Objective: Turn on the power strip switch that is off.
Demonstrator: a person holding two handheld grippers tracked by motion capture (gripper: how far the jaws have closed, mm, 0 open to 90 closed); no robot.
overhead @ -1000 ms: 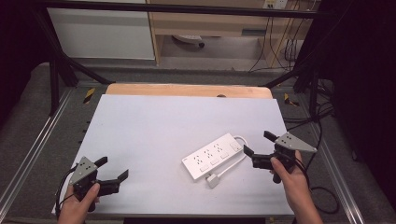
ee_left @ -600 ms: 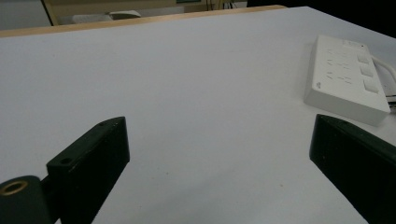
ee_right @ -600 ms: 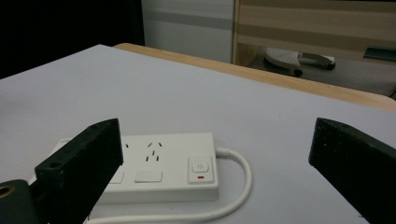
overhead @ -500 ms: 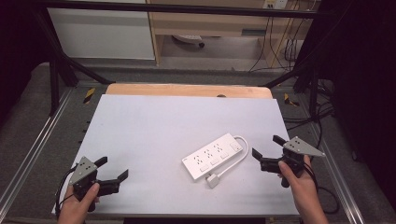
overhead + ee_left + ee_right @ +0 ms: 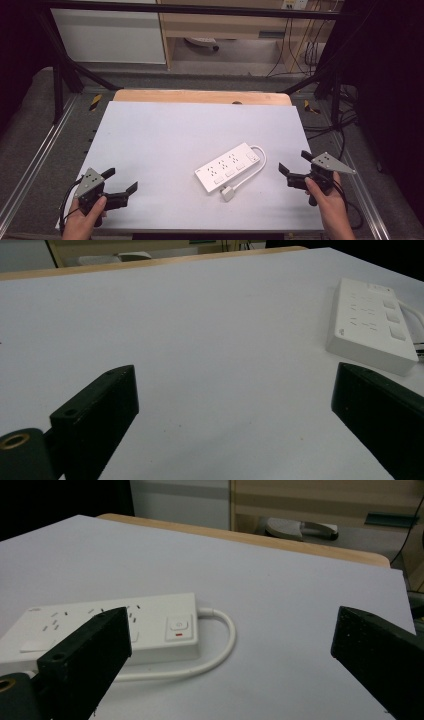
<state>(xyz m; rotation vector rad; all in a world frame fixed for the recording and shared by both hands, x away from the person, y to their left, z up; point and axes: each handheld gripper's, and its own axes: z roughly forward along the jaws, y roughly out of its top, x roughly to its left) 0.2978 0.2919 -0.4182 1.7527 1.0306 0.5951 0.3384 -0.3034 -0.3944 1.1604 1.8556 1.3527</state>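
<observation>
A white power strip (image 5: 227,166) lies slantwise on the white table top (image 5: 175,135), right of centre, its white cable looping round to a plug (image 5: 229,193) near the front. The strip also shows at the right of the left gripper view (image 5: 372,325) and at the left of the right gripper view (image 5: 110,627). My left gripper (image 5: 121,181) rests open at the front left corner, far from the strip. At the right edge my right gripper (image 5: 295,164) is open too, a short way right of the strip. Nothing sits between either pair of jaws.
A wooden strip (image 5: 200,96) borders the table's far edge. Metal frame rails (image 5: 30,165) run along both sides. Cables hang by the shelving (image 5: 300,50) at the back right. Bare white surface (image 5: 150,150) spreads between the left gripper and the strip.
My right gripper has drawn back to the right and a little toward the front, away from the power strip. The left gripper has barely moved.
</observation>
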